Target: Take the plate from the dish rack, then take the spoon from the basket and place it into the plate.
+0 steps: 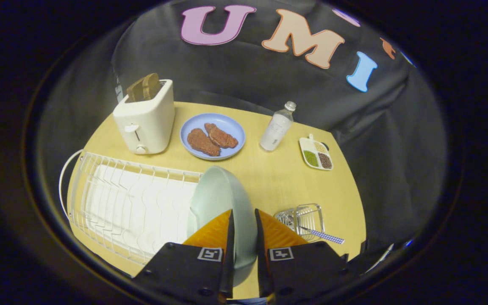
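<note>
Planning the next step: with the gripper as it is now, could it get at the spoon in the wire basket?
Probably not yet. The gripper is shut on the pale green plate, so its fingers are occupied. The spoon lies exposed in the wire basket, its handle sticking out, with nothing covering it.
</note>
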Tool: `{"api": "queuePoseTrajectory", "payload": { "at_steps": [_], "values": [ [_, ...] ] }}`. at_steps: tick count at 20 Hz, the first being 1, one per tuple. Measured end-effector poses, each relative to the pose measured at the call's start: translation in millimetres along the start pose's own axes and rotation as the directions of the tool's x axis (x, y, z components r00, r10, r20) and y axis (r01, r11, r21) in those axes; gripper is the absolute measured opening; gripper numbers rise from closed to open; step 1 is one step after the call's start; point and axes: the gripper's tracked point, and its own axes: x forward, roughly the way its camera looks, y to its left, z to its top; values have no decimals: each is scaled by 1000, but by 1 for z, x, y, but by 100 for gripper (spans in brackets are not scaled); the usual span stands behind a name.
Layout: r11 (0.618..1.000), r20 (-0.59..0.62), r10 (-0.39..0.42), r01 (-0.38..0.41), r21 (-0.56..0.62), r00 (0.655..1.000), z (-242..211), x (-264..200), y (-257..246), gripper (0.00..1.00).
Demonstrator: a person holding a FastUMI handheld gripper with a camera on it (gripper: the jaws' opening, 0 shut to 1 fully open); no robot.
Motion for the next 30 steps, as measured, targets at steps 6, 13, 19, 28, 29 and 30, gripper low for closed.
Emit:
{"api": "queuePoseTrajectory", "payload": {
  "at_steps": [6,13,19,28,29,30],
  "values": [
    [991,60,-85,90,-100,995,17,-20,-1,26],
    [987,138,-87,105,-124,987,36,-42,-14,25],
    [999,149,24,-27,19,989,46,-60,-40,20],
    [905,202,231,-286,314,952,11,-105,-142,20],
    [891,204,252,-309,334,946,-3,-107,-152,20],
    [874,204,278,-335,352,939,-20,-108,-160,20]
  ]
}}
